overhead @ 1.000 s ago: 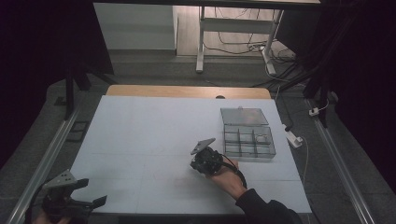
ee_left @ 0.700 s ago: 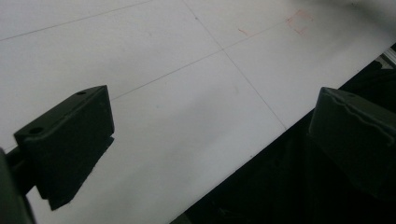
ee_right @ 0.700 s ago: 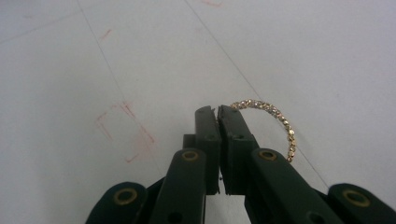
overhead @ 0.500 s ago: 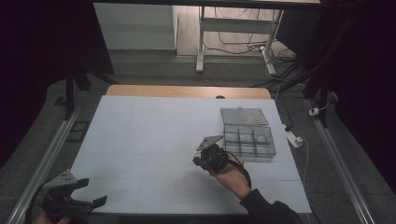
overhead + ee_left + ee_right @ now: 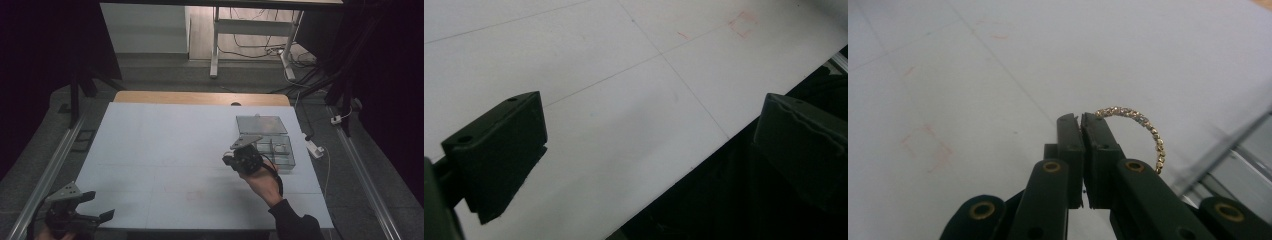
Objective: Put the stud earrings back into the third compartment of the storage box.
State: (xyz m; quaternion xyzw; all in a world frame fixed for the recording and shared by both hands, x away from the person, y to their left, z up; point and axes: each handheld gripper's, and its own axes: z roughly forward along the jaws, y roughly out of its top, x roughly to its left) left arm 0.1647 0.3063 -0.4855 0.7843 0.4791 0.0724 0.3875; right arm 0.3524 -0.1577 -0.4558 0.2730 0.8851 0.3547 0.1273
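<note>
Right gripper (image 5: 1082, 120): jaws pinched on thin gold beaded ring (image 5: 1143, 132).
Left gripper (image 5: 644, 150): wide, empty.
Risk: ring, seemingly edge-held, may slip before the clear compartment box (image 5: 280, 150) at 3 o'clock.

high view: overhead, facing forward-down, far | claw views: close, low over counter (image 5: 165, 145) | shared: white counter top
</note>
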